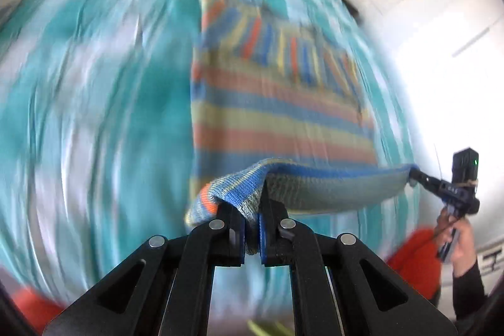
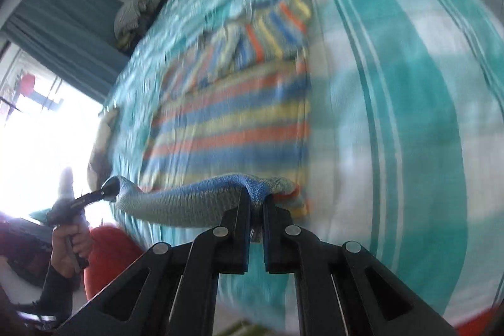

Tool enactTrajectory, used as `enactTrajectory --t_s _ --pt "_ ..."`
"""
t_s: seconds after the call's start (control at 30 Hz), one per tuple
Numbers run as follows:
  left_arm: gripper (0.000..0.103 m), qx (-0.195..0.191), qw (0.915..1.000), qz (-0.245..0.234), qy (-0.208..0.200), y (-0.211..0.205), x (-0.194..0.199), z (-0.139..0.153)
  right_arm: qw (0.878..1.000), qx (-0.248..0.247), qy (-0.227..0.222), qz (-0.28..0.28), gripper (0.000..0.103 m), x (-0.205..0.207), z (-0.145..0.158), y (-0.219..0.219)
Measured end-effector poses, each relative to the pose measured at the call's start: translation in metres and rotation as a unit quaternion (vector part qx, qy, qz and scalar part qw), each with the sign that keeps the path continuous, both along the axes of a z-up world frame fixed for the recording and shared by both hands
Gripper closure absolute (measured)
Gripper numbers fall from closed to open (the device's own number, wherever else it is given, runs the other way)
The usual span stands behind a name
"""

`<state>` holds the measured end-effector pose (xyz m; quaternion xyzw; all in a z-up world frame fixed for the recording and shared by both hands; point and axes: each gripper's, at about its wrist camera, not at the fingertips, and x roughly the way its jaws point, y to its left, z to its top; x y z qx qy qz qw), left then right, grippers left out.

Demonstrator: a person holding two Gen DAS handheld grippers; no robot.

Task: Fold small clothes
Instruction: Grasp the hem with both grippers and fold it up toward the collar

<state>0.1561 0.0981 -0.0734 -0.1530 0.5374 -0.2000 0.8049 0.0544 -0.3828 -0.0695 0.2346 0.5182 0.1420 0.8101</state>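
A small knitted sweater (image 1: 277,103) with blue, orange and yellow stripes lies on a bed; it also shows in the right wrist view (image 2: 233,115). Its near hem is lifted and stretched between both grippers. My left gripper (image 1: 252,210) is shut on the hem's left corner. My right gripper (image 2: 256,203) is shut on the hem's right corner. The right gripper also shows in the left wrist view (image 1: 415,173), and the left gripper shows in the right wrist view (image 2: 111,188). The sleeves lie folded across the sweater's far part. Both views are motion-blurred.
The bed is covered by a teal and white striped sheet (image 1: 94,84), also in the right wrist view (image 2: 393,84). A teal curtain (image 2: 63,21) and bright window are at the left. White cupboards (image 1: 441,21) stand to the right. The person's orange clothing (image 1: 415,254) is near the bed edge.
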Motion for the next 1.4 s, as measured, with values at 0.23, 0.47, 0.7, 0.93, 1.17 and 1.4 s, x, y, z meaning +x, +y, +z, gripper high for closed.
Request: enactTrajectory --t_s 0.23,0.47,0.7,0.93,1.17,1.4 --pt "0.099 0.007 0.9993 0.029 -0.025 -0.024 0.152 0.0 0.998 0.0 -0.034 -0.053 0.097 0.157 -0.009 -0.02" --pt "0.098 0.026 0.999 0.034 -0.01 -0.044 0.257 -0.028 0.997 0.008 -0.018 -0.077 0.097 0.268 -0.032 -0.036" --pt "0.031 0.004 0.9922 0.122 -0.023 -0.026 0.318 -0.033 0.986 0.082 -0.027 -0.142 0.077 0.314 -0.067 -0.065" --pt "0.024 -0.02 0.9905 0.112 -0.077 -0.004 0.281 -0.001 0.991 0.005 -0.073 -0.11 0.069 0.304 -0.025 -0.057" --pt "0.023 0.148 0.98 -0.1 -0.088 -0.076 0.14 -0.062 0.979 -0.127 -0.071 0.142 0.065 0.21 -0.033 0.037" --pt "0.023 0.169 0.9815 -0.033 -0.084 -0.027 0.079 -0.055 0.972 -0.207 -0.04 0.104 0.058 0.126 -0.045 0.015"
